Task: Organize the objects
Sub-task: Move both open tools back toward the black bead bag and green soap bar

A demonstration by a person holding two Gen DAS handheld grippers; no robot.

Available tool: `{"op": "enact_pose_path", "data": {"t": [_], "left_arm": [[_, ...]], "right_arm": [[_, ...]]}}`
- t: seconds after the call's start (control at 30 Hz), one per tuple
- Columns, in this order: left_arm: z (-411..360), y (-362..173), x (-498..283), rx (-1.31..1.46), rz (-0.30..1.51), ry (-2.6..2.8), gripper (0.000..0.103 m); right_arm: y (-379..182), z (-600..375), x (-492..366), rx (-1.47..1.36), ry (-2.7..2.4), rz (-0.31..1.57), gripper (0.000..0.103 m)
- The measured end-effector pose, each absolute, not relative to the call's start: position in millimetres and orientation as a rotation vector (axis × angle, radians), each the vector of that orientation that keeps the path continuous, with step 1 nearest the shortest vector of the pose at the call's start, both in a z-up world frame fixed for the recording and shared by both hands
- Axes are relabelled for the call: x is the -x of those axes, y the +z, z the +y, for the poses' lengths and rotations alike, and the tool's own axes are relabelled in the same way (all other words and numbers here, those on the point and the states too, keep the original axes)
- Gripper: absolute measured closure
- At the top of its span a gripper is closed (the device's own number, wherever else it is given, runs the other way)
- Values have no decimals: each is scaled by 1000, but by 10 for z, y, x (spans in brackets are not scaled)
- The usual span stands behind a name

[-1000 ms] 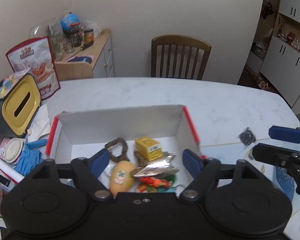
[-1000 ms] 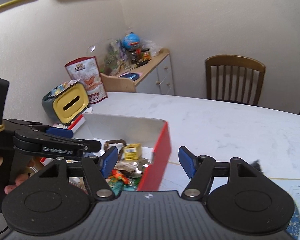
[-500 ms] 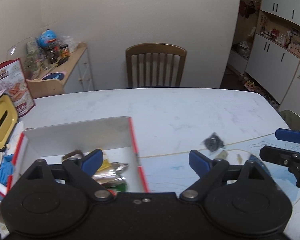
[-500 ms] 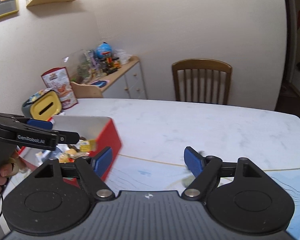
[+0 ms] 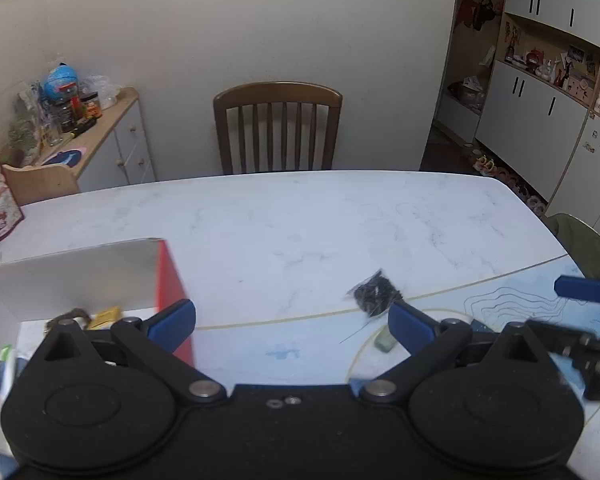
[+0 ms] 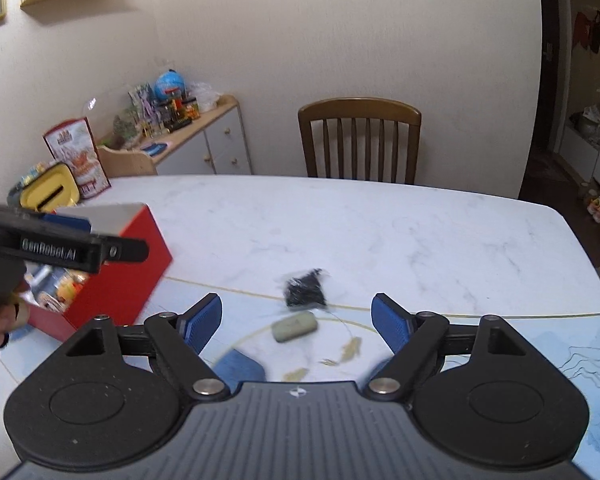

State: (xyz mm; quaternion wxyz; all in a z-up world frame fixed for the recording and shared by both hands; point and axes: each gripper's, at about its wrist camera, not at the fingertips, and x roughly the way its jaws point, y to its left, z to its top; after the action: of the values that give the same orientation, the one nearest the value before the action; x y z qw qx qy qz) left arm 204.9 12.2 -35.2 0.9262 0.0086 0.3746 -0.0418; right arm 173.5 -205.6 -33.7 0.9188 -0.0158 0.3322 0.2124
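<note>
The small black crinkly bag (image 6: 305,288) lies on the white marble table (image 6: 380,232), just ahead of the right gripper (image 6: 298,322). Its blue jaws are wide apart, holding nothing. The left gripper (image 5: 290,322) is spread wide and empty too.

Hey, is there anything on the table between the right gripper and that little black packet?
Nothing blocks it. The right gripper is open and empty, and the black packet lies just ahead of its fingertips on bare tabletop. Only a small grey-green eraser-like block sits nearer, low and flat between the fingers.

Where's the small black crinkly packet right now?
The small black crinkly packet lies on the white marble table, right of the red-sided cardboard box, just beyond the pale green oblong eraser; ahead between the right claw's fingers.
</note>
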Motion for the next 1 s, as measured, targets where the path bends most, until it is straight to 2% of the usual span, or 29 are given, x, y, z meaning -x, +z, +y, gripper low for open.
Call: {"op": "enact_pose_path", "data": {"t": [0.5, 1.0], "left_arm": [[-391, -837, -2666, -34, 840, -138, 1], [-564, -1289, -3248, 28, 976, -161, 1]], "right_arm": [[-985, -1888, -2077, 105, 516, 760, 21], [-1523, -1642, -2516, 139, 563, 791, 21]]}}
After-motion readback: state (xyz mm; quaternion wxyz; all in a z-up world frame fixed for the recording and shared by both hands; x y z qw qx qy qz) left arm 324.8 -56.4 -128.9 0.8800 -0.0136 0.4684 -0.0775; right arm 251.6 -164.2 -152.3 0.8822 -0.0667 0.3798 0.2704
